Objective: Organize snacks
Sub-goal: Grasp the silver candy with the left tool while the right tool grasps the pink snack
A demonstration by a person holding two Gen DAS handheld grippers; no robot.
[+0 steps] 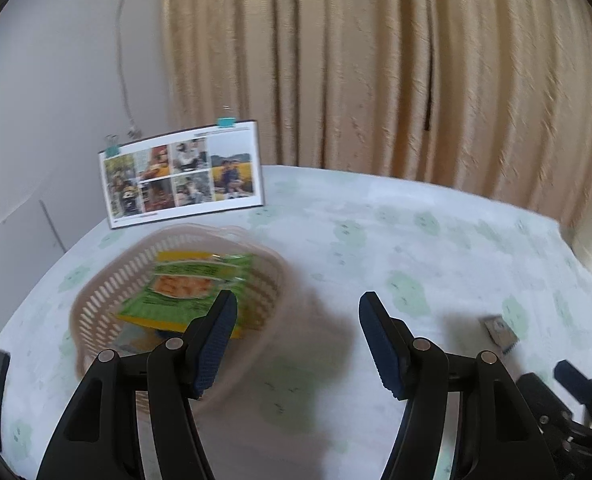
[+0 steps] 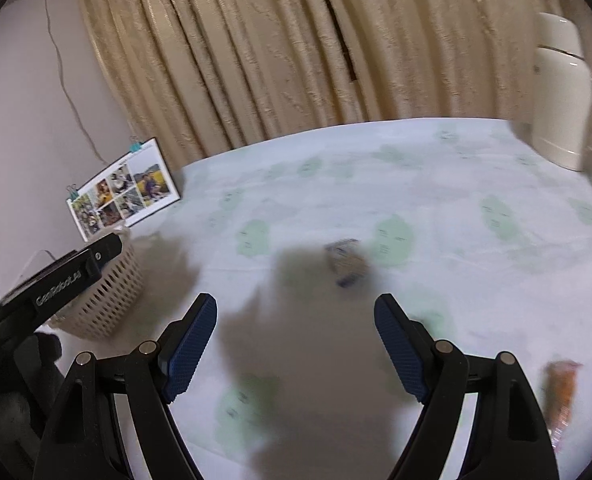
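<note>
Both grippers, left [image 1: 298, 312] and right [image 2: 296, 316], gape wide, empty.
Blur smears the basket [image 1: 95, 304], its green packet [image 1: 183, 292], and a small wrapper [image 2: 346, 262].

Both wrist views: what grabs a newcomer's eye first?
The beige slotted basket at the table's left, already holding a green and yellow snack packet. Behind it, a clipped photo collage card stands against the wall. Both grippers, left and right, hang open and empty; a small wrapped snack lies ahead of the right one.
</note>
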